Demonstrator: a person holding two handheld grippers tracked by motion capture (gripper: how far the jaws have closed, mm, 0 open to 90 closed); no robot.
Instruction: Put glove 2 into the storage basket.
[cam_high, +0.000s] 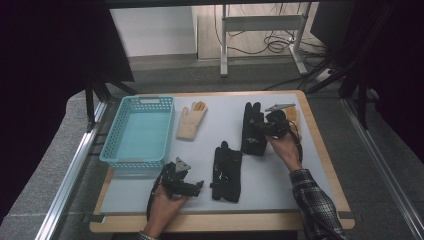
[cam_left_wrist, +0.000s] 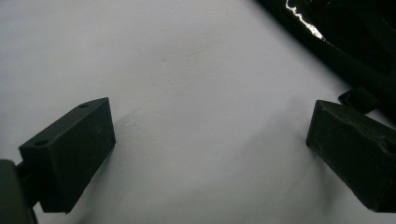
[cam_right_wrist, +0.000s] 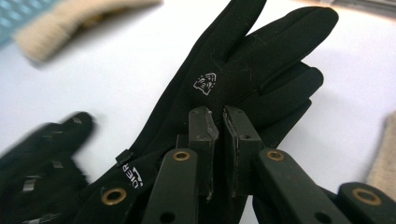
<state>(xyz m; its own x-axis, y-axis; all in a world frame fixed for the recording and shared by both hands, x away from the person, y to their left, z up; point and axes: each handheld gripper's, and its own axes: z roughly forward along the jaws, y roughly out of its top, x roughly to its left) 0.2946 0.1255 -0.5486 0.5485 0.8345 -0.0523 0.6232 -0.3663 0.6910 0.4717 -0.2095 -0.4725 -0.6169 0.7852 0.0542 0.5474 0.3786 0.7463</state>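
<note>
The left gripper (cam_high: 196, 186) rests on the grey mat (cam_high: 280, 175) at the near edge, its jaws wide apart with nothing between them, just beside a black glove (cam_high: 227, 172). Farther away, the right gripper (cam_right_wrist: 220, 122) is closed tight on a second black glove (cam_right_wrist: 243, 74). Behind lie a beige glove (cam_high: 191, 121) and a blue basket (cam_high: 116, 131).

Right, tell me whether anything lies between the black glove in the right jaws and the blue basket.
Yes. The right gripper is pinching the black glove. On the way left to the blue basket lies the beige glove, just beside the basket's right wall. A second black glove lies nearer the person.
</note>
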